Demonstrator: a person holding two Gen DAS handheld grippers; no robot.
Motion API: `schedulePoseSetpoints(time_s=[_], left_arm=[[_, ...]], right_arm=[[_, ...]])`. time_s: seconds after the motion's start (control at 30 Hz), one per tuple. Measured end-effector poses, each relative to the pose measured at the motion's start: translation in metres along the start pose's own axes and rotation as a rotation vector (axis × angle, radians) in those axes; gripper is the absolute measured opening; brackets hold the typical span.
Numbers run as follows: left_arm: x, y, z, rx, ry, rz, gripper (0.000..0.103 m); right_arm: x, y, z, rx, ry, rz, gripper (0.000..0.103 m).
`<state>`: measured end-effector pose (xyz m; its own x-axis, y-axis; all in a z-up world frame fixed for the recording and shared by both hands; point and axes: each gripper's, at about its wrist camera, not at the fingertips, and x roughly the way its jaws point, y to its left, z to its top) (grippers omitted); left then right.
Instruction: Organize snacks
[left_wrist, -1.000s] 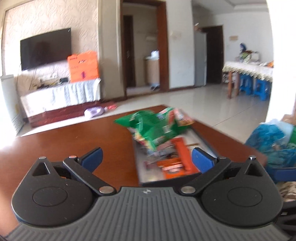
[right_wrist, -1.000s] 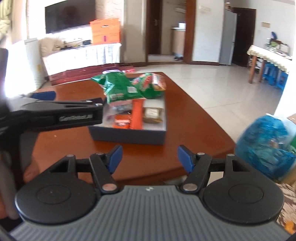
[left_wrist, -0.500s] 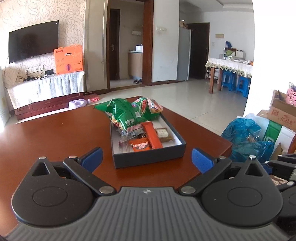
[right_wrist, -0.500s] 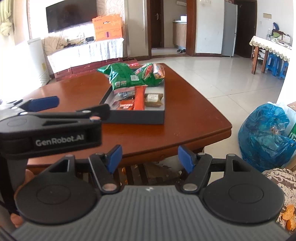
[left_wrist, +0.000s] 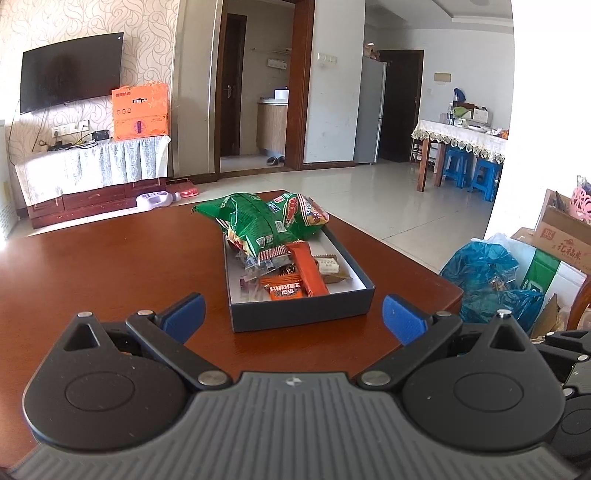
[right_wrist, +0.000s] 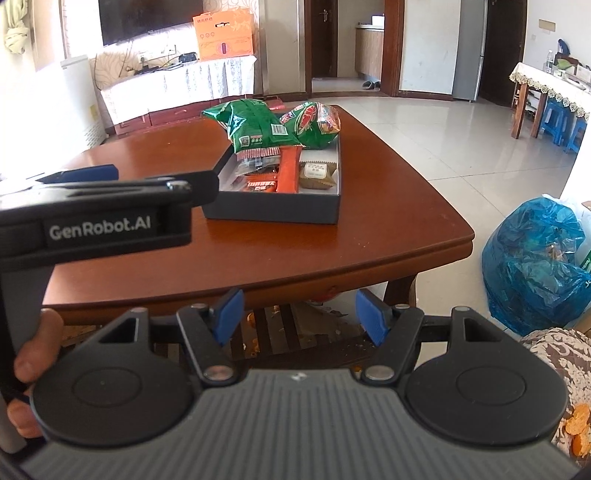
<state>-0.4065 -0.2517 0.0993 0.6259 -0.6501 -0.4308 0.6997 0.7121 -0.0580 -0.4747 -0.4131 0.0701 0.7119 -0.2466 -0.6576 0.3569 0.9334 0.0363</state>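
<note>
Left wrist view shows a brown wooden table (left_wrist: 110, 266) in a living room with pale floor tiles; a television (left_wrist: 70, 70) hangs on the far left wall above a cloth-covered cabinet (left_wrist: 92, 166) with an orange box (left_wrist: 140, 110) on it, and a dining table (left_wrist: 458, 136) with blue stools (left_wrist: 469, 173) stands far right. A dark tray box (left_wrist: 299, 314) sits on the table near its right edge. Inside it lie two green snack bags (left_wrist: 255, 221) at the far end, an orange bar (left_wrist: 308, 267) in the middle and small packets (left_wrist: 286, 291) at the near end. The left gripper (left_wrist: 293, 314) stands wide with nothing between its fingers, just before the box. The right gripper (right_wrist: 297, 314) is apart too and empty, near the table's edge. A blue plastic bag (right_wrist: 535, 258) lies on the floor at right.
</note>
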Motion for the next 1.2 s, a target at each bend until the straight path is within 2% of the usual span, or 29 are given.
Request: schedulePoseSetpoints(time_s=[0.13,0.43,0.7,0.83,1.0,1.2], left_arm=[[0.0,0.001,0.001,0.007,-0.004,-0.015,0.103],[0.002,0.003,0.0,0.013,-0.016,0.03,0.103],[0.003,0.01,0.002,-0.01,-0.017,0.003,0.103],[0.004,0.01,0.001,0.006,-0.009,0.007,0.103],[0.004,0.009,0.0,0.008,-0.002,-0.011,0.103],[0.002,0.014,-0.009,-0.036,-0.042,-0.012,0.103]], right_arm=[[0.0,0.0,0.0,0.002,0.001,0.002,0.069],[-0.002,-0.002,0.0,0.008,0.004,0.013,0.07],[-0.001,-0.004,-0.001,0.015,0.009,0.027,0.07],[-0.002,-0.004,-0.001,0.016,0.006,0.029,0.078],[-0.002,-0.004,-0.001,0.017,0.002,0.034,0.078],[-0.002,-0.005,-0.001,0.02,0.003,0.033,0.078]])
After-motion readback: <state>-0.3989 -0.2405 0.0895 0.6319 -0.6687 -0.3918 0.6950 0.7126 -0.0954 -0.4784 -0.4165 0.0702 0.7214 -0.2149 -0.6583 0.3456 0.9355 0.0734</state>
